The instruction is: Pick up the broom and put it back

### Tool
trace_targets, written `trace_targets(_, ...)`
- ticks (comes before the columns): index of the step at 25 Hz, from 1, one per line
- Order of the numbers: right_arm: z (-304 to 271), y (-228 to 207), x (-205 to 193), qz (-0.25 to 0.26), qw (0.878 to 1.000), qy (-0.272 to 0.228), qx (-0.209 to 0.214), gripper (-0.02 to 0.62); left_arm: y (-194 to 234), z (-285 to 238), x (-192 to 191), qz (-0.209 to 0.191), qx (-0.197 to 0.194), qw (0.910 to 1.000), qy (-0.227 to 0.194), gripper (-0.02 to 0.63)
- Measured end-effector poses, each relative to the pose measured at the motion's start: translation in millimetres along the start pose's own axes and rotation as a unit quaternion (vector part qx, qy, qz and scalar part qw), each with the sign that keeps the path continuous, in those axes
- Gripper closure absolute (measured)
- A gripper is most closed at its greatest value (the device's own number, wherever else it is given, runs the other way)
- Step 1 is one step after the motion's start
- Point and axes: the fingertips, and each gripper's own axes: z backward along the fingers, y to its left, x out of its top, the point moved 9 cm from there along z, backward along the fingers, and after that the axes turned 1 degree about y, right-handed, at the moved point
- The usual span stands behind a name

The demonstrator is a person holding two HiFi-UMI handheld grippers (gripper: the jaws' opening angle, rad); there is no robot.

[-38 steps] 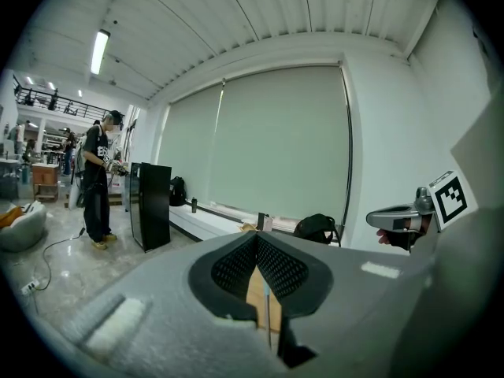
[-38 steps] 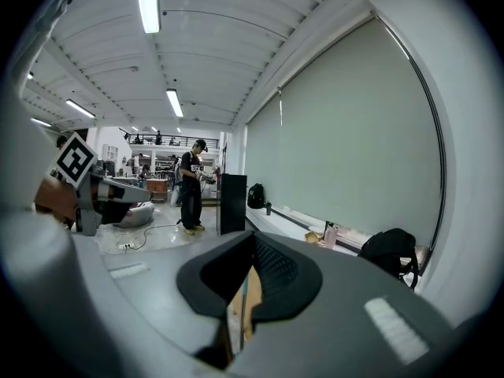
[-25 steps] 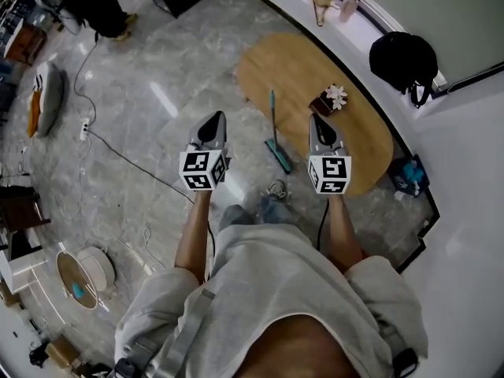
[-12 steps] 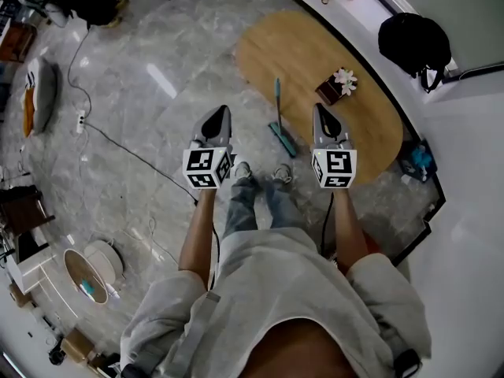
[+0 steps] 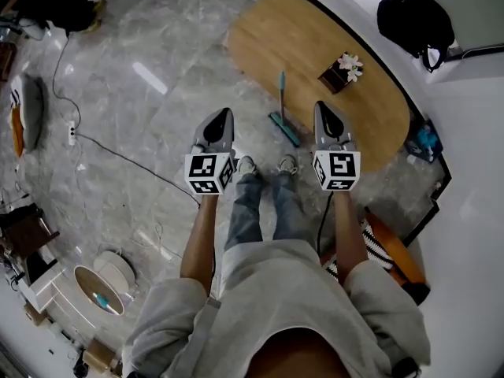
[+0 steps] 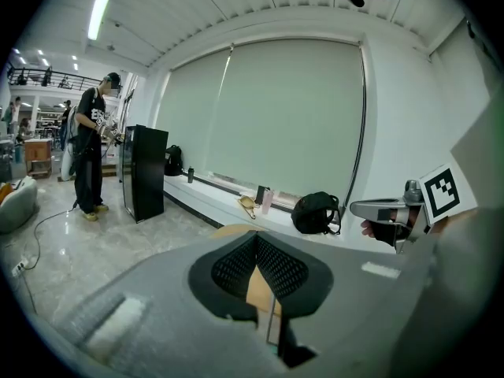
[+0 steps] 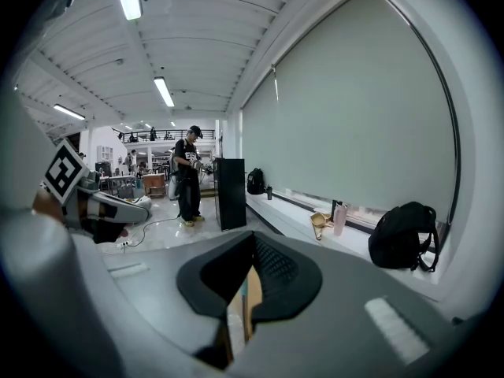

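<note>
In the head view the broom (image 5: 282,101) is seen lying ahead at the edge of the wooden oval (image 5: 315,46), and it is judged light and stiff, best taken by its thin stick, while in the left gripper view the left gripper (image 6: 253,237) is seen closed and empty, and in the right gripper view the right gripper (image 7: 252,235) is seen closed and empty too.

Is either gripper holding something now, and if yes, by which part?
Nothing is held. Left gripper and right gripper are shut, empty; the broom lies untouched.
</note>
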Motion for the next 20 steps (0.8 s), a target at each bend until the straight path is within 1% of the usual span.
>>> trace_targets(8, 31, 13, -8, -0.013, 0.999, 0.031, -0.003, 0.592, -20, 26, -3, 0.012, -0.013, 0.9996, 0.021, 0.604)
trace_targets(16, 64, 32, -14, -0.025, 0.997, 0.068, 0.003, 0.592, -30, 56, -8, 0.033, -0.008, 0.9987, 0.039, 0.604)
trace_targets(20, 80, 40, -15, -0.028, 0.996, 0.082, 0.004, 0.592, -34, 66, -7, 0.034, -0.008, 0.9985, 0.042, 0.604)
